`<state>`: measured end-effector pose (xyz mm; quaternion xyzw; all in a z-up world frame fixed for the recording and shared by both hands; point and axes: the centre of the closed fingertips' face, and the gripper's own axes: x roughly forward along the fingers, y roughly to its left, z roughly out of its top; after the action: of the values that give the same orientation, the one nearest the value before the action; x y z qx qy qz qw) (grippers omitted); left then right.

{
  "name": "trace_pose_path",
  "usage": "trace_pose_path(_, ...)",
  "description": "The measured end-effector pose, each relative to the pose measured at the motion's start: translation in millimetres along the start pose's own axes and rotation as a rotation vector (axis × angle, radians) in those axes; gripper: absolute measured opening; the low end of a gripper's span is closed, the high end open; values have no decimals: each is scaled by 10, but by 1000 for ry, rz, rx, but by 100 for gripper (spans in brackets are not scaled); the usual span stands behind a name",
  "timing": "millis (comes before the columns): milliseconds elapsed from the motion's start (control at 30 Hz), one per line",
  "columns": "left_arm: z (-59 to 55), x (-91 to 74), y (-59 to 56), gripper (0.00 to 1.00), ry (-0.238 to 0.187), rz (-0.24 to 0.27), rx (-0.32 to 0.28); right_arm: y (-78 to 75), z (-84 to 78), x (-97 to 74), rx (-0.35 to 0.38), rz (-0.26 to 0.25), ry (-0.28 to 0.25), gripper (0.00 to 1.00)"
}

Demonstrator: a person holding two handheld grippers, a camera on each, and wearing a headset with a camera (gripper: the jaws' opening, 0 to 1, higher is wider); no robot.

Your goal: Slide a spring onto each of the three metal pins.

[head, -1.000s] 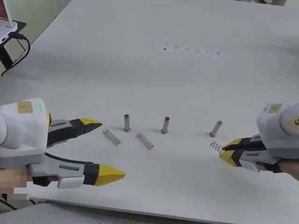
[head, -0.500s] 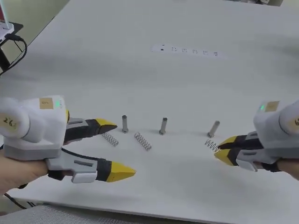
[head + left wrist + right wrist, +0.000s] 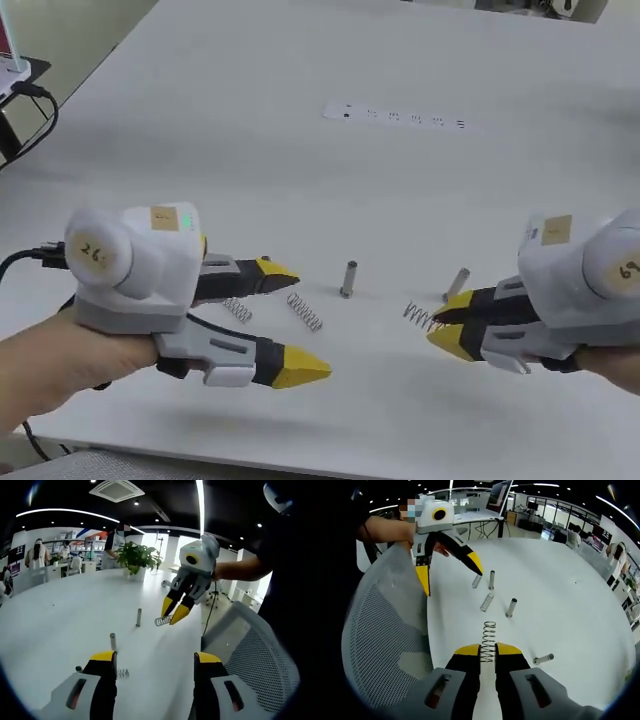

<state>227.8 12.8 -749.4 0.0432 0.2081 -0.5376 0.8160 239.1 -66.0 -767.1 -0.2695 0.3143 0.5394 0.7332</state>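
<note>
Two metal pins (image 3: 349, 278) (image 3: 458, 283) stand on the white table (image 3: 300, 160); my left gripper's upper jaw covers the spot where the third stood. All three pins (image 3: 491, 580) (image 3: 511, 607) (image 3: 543, 658) show in the right gripper view. My right gripper (image 3: 440, 322) (image 3: 489, 650) is shut on one end of a spring (image 3: 420, 316) (image 3: 489, 636), held just above the table left of the right pin. Two loose springs (image 3: 305, 311) (image 3: 236, 310) lie near the left pins. My left gripper (image 3: 297, 321) (image 3: 155, 656) is open and holds nothing, its jaws either side of those springs.
A white power strip (image 3: 400, 117) lies flat at the back of the table. A black cable (image 3: 35, 100) hangs off the left edge. A grey mesh chair (image 3: 385, 630) sits at the near table edge. A potted plant (image 3: 136, 557) stands far across the table.
My left gripper has moved right, over the left pin and the loose springs. My right gripper has carried its spring left and slightly up, away from the right pin.
</note>
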Motion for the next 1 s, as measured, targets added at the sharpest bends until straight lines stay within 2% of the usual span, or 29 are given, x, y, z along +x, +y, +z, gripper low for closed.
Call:
trace_pose_path(133,24,108,-42,55,1,-27,14,80,79,3,-61,37,-14,7)
trace_pose_path(367,50,259,-109,50,7,-64,51,186,104,35,-164,72,6,7)
trace_pose_path(633,86,324,-152,43,-7,-84,74,296,152,71,-220,100,-20,7)
trace_pose_path(800,104,352,-184,40,-19,-95,82,308,178,69,-240,104,-34,7)
trace_pose_path(1000,134,380,-234,30,-37,-116,90,328,246,20,-261,111,-67,7)
